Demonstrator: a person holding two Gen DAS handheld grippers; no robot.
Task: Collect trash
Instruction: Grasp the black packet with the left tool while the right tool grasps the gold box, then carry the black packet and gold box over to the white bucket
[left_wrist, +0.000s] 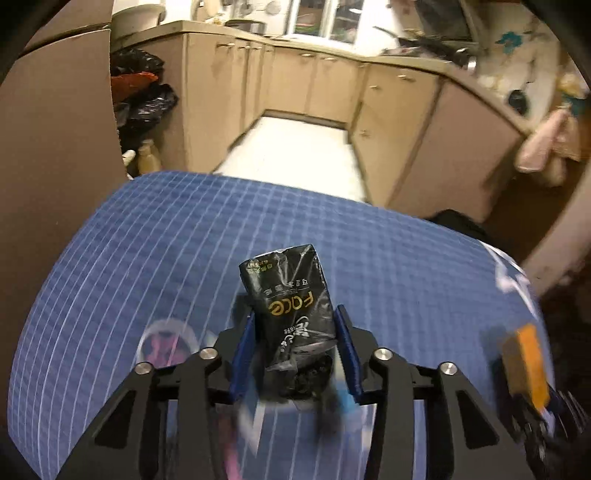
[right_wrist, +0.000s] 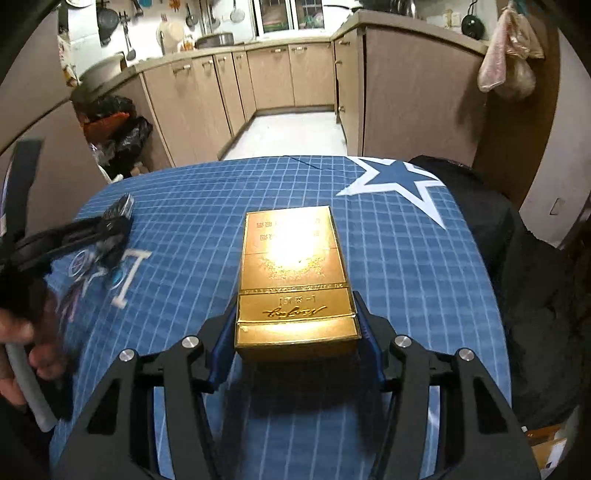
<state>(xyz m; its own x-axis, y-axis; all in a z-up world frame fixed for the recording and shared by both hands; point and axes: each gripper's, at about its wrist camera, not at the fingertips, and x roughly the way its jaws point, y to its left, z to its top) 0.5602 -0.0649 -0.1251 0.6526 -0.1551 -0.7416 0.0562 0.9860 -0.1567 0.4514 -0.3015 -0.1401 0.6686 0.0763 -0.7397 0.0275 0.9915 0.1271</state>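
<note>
Left wrist view shows the left gripper (left_wrist: 295, 350) pinching a crumpled black plastic packet (left_wrist: 295, 314) pointing straight ahead over the blue gridded mat (left_wrist: 147, 240) — while the right gripper (right_wrist: 295, 339) clamps a gold cardboard box (right_wrist: 293, 273) lengthwise.

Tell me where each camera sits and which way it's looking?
Left wrist: sits on the left gripper, looking down along its fingers at a black packet between them on the blue checked cloth; no hand shows.
Right wrist: sits on the right gripper, looking at a gold box between its fingers; a hand shows at left.
Shared: the cloth, both grippers, the gold box and the kitchen cabinets behind.
</note>
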